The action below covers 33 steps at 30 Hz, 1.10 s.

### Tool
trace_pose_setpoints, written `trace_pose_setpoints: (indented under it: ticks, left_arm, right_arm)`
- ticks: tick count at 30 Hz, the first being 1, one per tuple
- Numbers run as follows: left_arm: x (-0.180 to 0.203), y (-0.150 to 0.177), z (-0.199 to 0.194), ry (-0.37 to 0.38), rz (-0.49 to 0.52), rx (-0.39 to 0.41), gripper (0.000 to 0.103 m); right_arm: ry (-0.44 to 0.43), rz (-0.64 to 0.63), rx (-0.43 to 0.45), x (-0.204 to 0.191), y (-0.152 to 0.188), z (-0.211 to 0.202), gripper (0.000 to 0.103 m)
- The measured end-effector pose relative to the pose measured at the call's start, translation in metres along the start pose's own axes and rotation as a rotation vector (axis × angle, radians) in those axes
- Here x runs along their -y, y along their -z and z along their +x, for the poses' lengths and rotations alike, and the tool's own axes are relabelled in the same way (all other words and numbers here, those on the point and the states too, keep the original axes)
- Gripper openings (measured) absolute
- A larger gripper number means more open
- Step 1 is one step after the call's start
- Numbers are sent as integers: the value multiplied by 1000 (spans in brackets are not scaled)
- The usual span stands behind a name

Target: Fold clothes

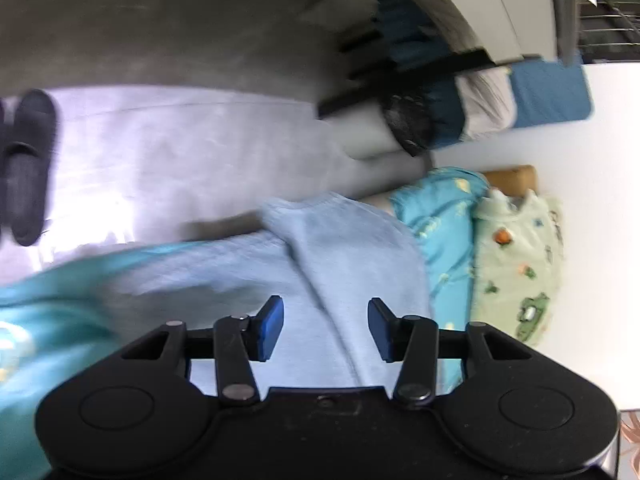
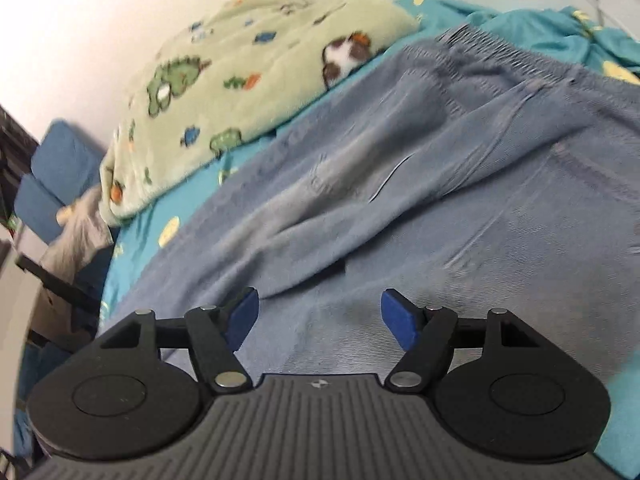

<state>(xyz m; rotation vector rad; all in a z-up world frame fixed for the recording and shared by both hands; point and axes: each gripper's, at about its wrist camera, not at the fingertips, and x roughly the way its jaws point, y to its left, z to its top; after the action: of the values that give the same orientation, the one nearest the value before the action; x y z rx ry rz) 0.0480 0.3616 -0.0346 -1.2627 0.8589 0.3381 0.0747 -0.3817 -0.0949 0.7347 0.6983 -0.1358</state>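
A pair of light blue-grey trousers (image 2: pixel 400 184) lies spread on a bed with a teal sheet (image 2: pixel 168 208); the elastic waistband (image 2: pixel 504 52) is at the far end. In the left wrist view the trousers (image 1: pixel 340 248) lie under and ahead of my left gripper (image 1: pixel 326 328), which is open and empty just above the cloth. My right gripper (image 2: pixel 318 320) is open and empty, close over the trousers near a fold edge.
A green cartoon-print blanket (image 2: pixel 224 80) lies bunched against the white wall (image 2: pixel 80 20) beside the trousers; it also shows in the left wrist view (image 1: pixel 516 256). Dark slippers (image 1: pixel 28 164) sit on the floor beyond the bed edge. Blue cushions (image 1: pixel 548 92) stand further off.
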Motion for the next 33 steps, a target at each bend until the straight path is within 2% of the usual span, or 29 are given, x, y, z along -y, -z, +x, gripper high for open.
trace_pose_setpoints:
  ticks: [3,5,6,9,13,17,20,23,25,27,28,33]
  left_arm:
    - [-14,-1,-30,-28,12,30,53]
    - [-35,5,-32,-12,4,-4,53]
    - [-47,9,-31,-3,-9,-27,53]
    - [-84,21,-17,31,-70,-102,53]
    - [-100,32,5,61,-94,-160,52]
    - [-116,43,27,92,-118,-218,50]
    - [-120,48,41,114,-121,-230,43]
    - [-116,49,50,137,-108,-206,36]
    - [-113,50,57,153,-98,-190,27]
    - [-111,51,61,171,-90,-172,7]
    - [-112,52,58,185,-86,-159,4]
    - [-101,50,32,233,-50,-80,0]
  right_arm:
    - [-39,59,55,13,-12,-29,72]
    - [-35,77,104,19,-20,-47,72]
    - [-33,86,129,22,-24,-57,72]
    - [-34,221,187,48,-27,-78,73]
    - [46,413,193,89,-23,-91,73]
    - [96,504,245,120,-23,-111,73]
    - [120,571,266,134,-20,-115,73]
    - [78,691,235,148,-13,-108,73]
    - [71,749,212,157,-12,-102,73]
    - [85,782,199,162,-12,-99,73]
    - [92,795,202,165,-11,-98,73]
    - [160,829,264,175,-12,-104,73]
